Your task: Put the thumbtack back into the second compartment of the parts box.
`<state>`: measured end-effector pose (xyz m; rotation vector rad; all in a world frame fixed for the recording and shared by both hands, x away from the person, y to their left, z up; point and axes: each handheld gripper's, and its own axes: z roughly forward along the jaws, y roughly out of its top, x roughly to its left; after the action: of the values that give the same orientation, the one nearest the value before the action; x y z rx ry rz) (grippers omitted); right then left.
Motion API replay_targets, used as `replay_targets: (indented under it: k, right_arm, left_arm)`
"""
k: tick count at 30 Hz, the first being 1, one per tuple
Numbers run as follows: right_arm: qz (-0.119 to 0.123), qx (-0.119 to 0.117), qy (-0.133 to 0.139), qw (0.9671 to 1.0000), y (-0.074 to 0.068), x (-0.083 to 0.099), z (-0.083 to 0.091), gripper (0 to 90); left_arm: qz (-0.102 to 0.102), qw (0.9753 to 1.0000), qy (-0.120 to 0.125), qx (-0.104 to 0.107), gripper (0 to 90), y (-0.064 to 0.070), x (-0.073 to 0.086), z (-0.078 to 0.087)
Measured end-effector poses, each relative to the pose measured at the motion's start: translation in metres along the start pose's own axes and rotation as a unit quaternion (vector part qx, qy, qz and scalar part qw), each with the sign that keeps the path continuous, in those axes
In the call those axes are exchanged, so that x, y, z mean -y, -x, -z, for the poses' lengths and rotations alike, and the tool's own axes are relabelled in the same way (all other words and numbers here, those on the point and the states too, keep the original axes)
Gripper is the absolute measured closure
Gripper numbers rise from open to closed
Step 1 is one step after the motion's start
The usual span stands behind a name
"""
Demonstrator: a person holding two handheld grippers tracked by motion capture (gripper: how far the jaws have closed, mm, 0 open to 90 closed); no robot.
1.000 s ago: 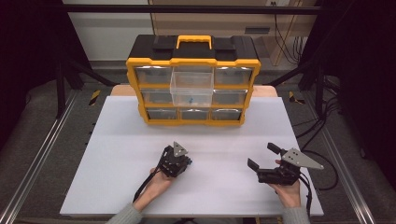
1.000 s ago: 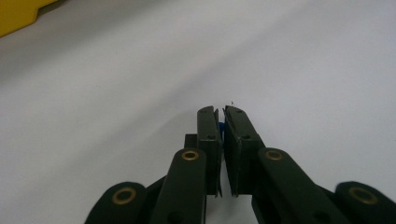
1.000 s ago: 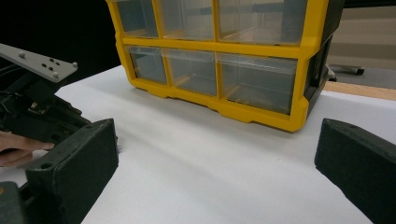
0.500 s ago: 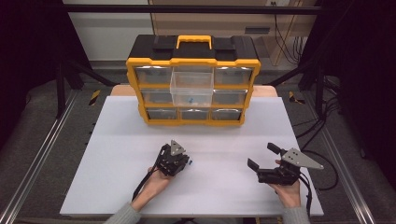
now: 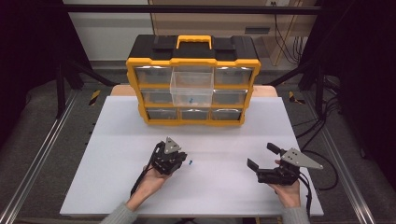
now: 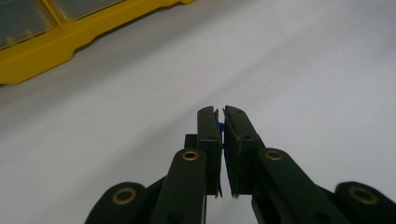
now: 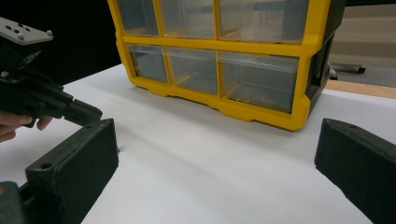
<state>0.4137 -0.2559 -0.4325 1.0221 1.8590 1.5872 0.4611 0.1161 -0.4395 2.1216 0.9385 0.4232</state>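
Hardly moved since before: left claw (image 5: 179, 161) still low on the white worktop (image 5: 112, 140), maybe a bit nearer. Closed, or nearly, on a tiny blue piece (image 6: 221, 127), just peeking out between the tips. Not lifted yet. Probably headed for the pulled-out clear drawer (image 5: 192, 88) of the yellow organizer box (image 5: 193, 61). Right claw (image 5: 261, 158) wide open, holding nothing, well apart.

White tabletop (image 5: 205, 191) on a wooden base, its tan edge showing behind. Yellow-and-black parts organizer (image 5: 193, 79) stands at the far centre, yellow handle (image 5: 194, 41) on top, clear drawers in three rows; upper middle drawer (image 5: 192, 88) pulled out. Metal rail (image 5: 37, 158) along the left floor. Cables (image 5: 322, 130) trail on the right.
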Motion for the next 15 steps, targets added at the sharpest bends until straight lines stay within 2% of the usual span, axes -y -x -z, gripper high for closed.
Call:
replay_targets:
  k: [15]
  right_arm:
    - [0.002,0.0,0.0,1.0,0.0,0.0,0.0,0.3]
  left_arm:
    - [-0.006,0.9998,0.017,0.006,84.3,-0.004,-0.01,0.02]
